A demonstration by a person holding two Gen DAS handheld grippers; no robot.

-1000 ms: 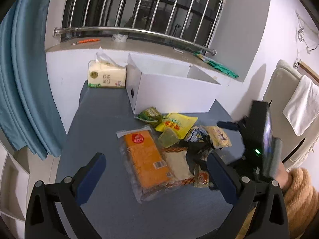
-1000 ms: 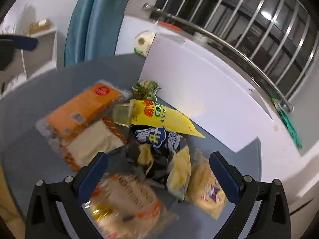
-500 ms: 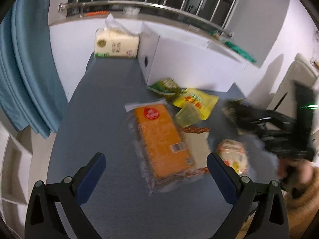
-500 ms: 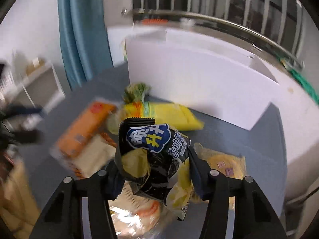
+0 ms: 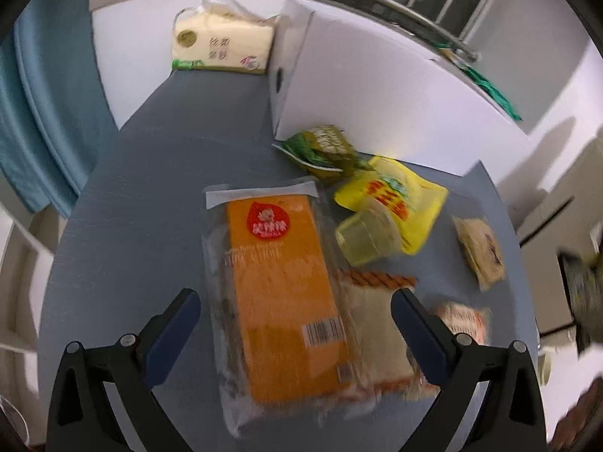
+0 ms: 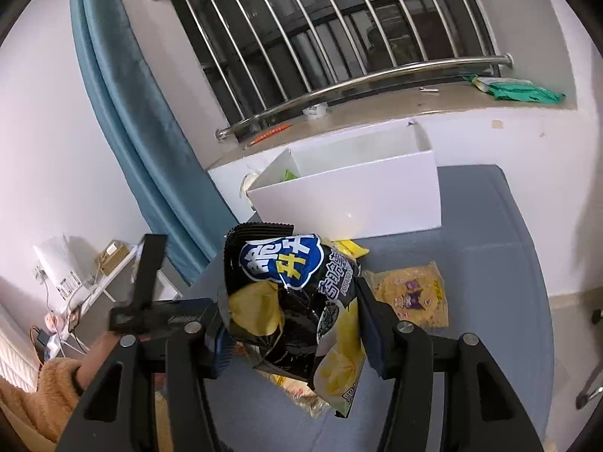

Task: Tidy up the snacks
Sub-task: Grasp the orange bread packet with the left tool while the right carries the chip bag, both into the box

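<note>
Left tool (image 5: 296,310) spread wide; right tool (image 6: 292,333) clamped, raised above the table.

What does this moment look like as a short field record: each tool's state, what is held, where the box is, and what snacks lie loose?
right tool: shut on chip bag, lifted above the table
left tool: open, empty, above the orange pack
box: white, open top, at the table's far edge; something green shows inside
loose snacks: orange pack, green bag, yellow bag, small yellow packet
other: tissue pack beside the box
blur: left view is motion-blurred
</note>
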